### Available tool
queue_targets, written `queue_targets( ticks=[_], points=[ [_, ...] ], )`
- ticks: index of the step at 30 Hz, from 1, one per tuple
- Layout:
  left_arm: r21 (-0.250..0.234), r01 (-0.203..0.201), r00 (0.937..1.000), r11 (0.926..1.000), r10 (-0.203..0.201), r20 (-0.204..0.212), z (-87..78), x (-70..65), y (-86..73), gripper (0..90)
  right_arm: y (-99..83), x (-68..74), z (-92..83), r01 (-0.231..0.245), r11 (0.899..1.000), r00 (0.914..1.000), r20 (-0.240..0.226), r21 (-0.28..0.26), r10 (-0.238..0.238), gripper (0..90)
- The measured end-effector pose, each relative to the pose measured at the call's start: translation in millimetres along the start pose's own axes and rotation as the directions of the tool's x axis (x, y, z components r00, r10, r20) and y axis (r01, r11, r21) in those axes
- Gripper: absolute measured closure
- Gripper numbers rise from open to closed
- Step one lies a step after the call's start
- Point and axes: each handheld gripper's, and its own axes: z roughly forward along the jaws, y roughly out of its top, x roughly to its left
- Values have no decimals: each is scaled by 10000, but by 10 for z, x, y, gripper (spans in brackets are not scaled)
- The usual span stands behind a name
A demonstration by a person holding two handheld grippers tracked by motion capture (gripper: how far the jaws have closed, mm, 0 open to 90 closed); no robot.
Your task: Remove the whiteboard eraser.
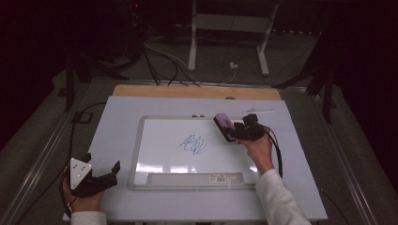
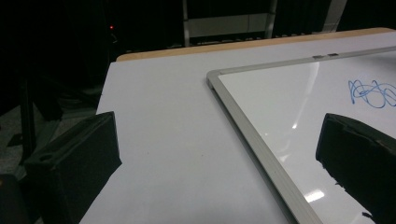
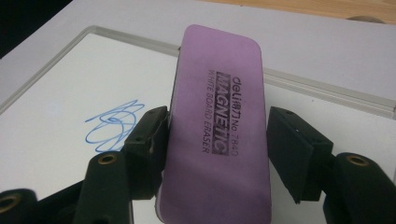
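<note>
A white-topped bench (image 1: 112, 140) carries a framed whiteboard (image 1: 164, 161) lying flat at its middle, and everything here is placed relative to that whiteboard. Near the board's centre sits a small blue scribble (image 1: 194, 144), unbroken and unsmeared, so the wiping work appears not yet begun. At the board's upper right corner, the right claw (image 1: 233, 131) is clamped on a purple whiteboard eraser (image 1: 224, 125), its jaws pressing on the eraser's two long sides; in the right gripper view the eraser (image 3: 217, 130) juts forward between the jaws with its printed back facing the camera, and the scribble (image 3: 114, 126) lies beyond it to the left. The eraser seems to hover just above the board's surface, though contact cannot be told for certain. Off the whiteboard's lower left corner, the left claw (image 1: 105, 174) rests on the bare bench with its jaws spread wide and nothing between them. Judging from this, picking up the eraser is done; carrying it across to the scribble and rubbing the marks away is what remains.
</note>
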Motion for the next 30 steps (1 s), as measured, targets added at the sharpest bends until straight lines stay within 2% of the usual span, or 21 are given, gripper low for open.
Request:
queue_targets(
  ticks=[19, 30],
  points=[
    [-50, 20, 10000, 10000, -20, 3, -2, 3, 1, 5, -48, 222, 65, 793, 9965, 9968, -140, 257, -790, 400],
    [-73, 32, 10000, 10000, -32, 22, -3, 10, 1, 5, -92, 361, 115, 1348, 9899, 9908, -190, 441, -1341, 400]
  ],
)
